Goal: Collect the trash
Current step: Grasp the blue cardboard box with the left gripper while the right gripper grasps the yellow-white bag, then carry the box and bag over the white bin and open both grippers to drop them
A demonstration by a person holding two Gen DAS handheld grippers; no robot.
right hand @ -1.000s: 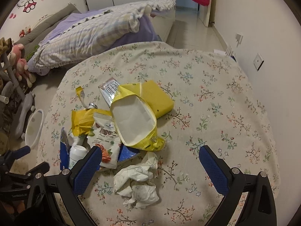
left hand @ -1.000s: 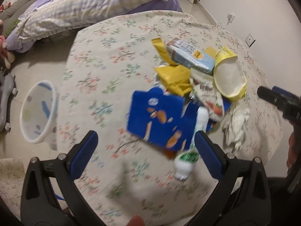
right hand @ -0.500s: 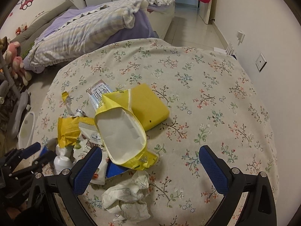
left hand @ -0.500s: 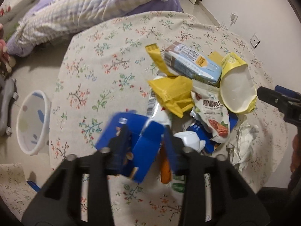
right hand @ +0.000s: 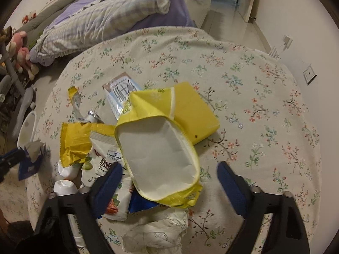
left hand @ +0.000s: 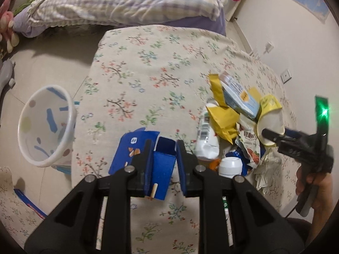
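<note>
Where floral tablecloth (left hand: 148, 80) ends, a wastebasket (left hand: 45, 127) stands on tile.

Bench cloth (right hand: 243, 80): matt woven fabric, floral print. Blue carton (left hand: 163, 169): matt card. Yellow bag (right hand: 156, 148): glossy plastic film, white lining. Tissue wad (right hand: 156, 230): crumpled paper. Bin (left hand: 45, 124): smooth plastic.

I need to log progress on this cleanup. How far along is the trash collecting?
Barely begun: nothing visible in the bin yet. In hand: the left gripper is shut on the blue box. The right gripper is open over the yellow bag. Wrappers, bottles and crumpled tissue remain.
</note>
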